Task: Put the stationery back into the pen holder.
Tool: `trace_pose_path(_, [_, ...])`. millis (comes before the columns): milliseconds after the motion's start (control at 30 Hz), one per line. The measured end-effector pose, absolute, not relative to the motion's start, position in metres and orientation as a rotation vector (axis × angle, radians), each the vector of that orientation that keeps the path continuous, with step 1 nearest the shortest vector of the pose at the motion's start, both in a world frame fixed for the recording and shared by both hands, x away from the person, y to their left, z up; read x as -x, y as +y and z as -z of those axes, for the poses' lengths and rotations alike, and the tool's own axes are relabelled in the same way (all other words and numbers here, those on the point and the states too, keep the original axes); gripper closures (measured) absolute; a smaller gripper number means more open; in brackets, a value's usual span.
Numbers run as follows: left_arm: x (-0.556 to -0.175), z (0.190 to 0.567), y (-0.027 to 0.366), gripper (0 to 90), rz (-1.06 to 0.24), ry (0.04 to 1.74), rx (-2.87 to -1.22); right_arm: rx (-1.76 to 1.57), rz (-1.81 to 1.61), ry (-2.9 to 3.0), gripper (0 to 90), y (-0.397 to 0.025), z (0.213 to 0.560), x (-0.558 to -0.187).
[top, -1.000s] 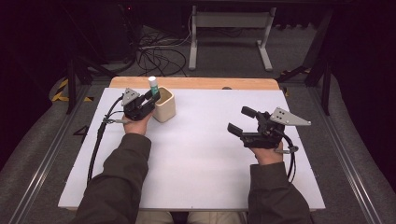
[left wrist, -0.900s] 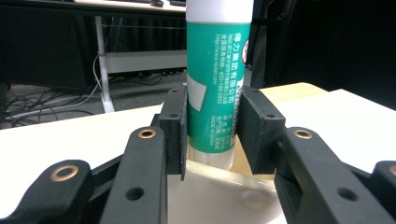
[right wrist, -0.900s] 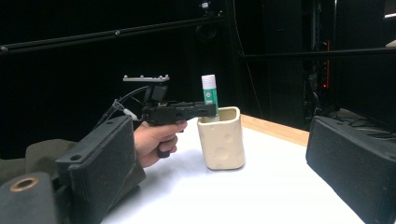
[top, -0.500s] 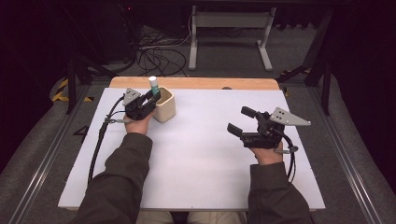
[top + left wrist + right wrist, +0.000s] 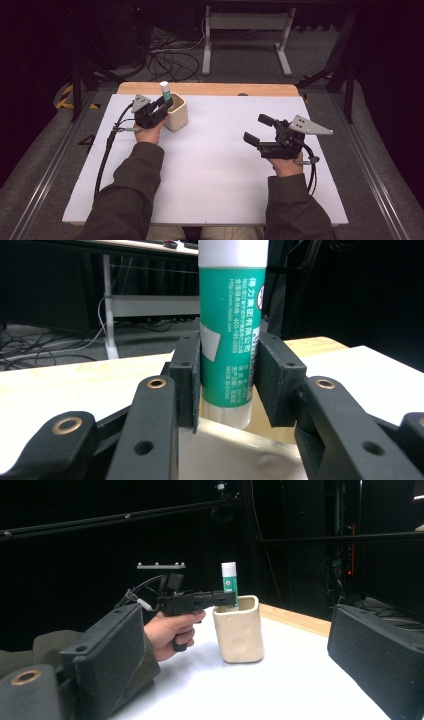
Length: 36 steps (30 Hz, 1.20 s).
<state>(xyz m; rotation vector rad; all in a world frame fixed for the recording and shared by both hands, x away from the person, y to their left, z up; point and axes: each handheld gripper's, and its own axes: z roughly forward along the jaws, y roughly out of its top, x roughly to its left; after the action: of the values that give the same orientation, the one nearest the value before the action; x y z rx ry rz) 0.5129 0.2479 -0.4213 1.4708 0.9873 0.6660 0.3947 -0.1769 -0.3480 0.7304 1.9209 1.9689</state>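
A green glue stick [image 5: 164, 90] with a white cap stands upright in my left gripper [image 5: 165, 105], which is shut on it. In the left gripper view both pads press the sides of the glue stick [image 5: 231, 340], and its lower end sits at the rim of a cream cup [image 5: 235, 450]. The cup [image 5: 177, 116] stands at the back left of the white table [image 5: 210, 170]. My right gripper [image 5: 255, 128] rests at the right of the table, open and holding nothing. From the right gripper view the cup [image 5: 239, 630] and the glue stick [image 5: 229, 582] show ahead between its wide-apart jaws.
A wooden strip [image 5: 240, 89] runs along the table's far edge. Cables [image 5: 170, 60] and a metal frame [image 5: 245, 30] lie on the floor behind it. A cable [image 5: 107, 150] trails from the left gripper down the left side of the table.
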Motion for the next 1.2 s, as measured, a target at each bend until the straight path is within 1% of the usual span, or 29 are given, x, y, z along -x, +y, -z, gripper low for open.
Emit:
trace_pose_path(500, [-0.5143, 0.4222, 0.2466, 64.5, -0.656, 0.993, -1.449, -0.731, -1.976, 1.920, 9.0, -0.1767, 0.3481, -0.3949])
trace_pose_path(633, [-0.5136, 0.4212, 0.2467, 66.9, -0.664, 0.986, -1.452, -0.736, -1.977, 1.919, 9.0, -0.1770, 0.3480, -0.3948])
trace_pose_path(833, [-0.5136, 0.4211, 0.2476, 66.4, -0.660, 0.992, -1.450, -0.735, -1.976, 1.919, 9.0, -0.1768, 0.3480, -0.3948])
trace_pose_path(1200, [-0.5104, 0.4146, 0.2512, 58.2, -0.634, 0.992, -1.432, -0.738, -1.971, 1.918, 9.0, -0.1779, 0.3484, -0.3954])
